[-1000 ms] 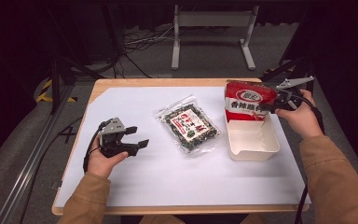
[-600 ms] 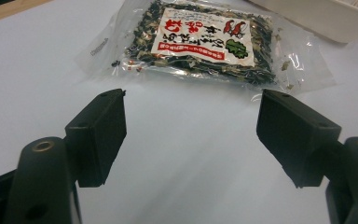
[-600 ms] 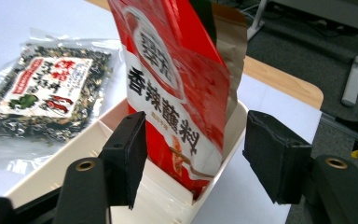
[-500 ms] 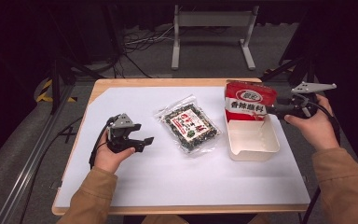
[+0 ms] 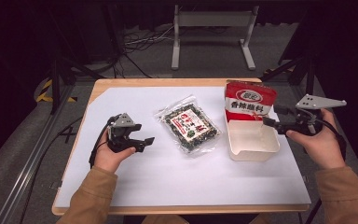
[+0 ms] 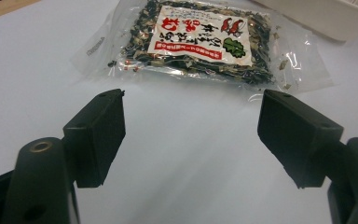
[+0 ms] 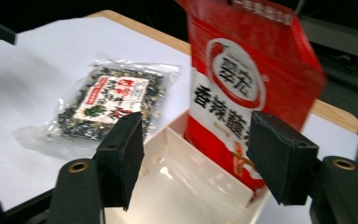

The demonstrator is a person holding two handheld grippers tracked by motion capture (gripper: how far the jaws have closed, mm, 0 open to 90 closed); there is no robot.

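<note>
A red pouch (image 5: pixel 249 100) with white lettering stands upright at the far end of a white tray (image 5: pixel 254 154). My right gripper (image 5: pixel 271 116) hovers just right of the tray, open; its jaws have just been opening and nothing is between them. In the right gripper view the pouch (image 7: pixel 247 88) rises beyond the jaws (image 7: pixel 196 126), above the tray (image 7: pixel 200 186). A clear packet (image 5: pixel 189 123) of dark dried flakes lies flat mid-table. My left gripper (image 5: pixel 144 143) is open, resting left of the packet. In the left gripper view the packet (image 6: pixel 198 39) lies ahead of the gripper (image 6: pixel 193 107).
A white sheet (image 5: pixel 135 107) covers most of the wooden table (image 5: pixel 168 83). A metal stand (image 5: pixel 212 21) and cables sit on the floor beyond the far edge. The tray's corner (image 6: pixel 326 14) lies past the packet.
My right gripper has drawn back to the right, away from the red pouch, with its jaws wider apart. The pouch stays standing in the tray. The left hand has barely shifted.
</note>
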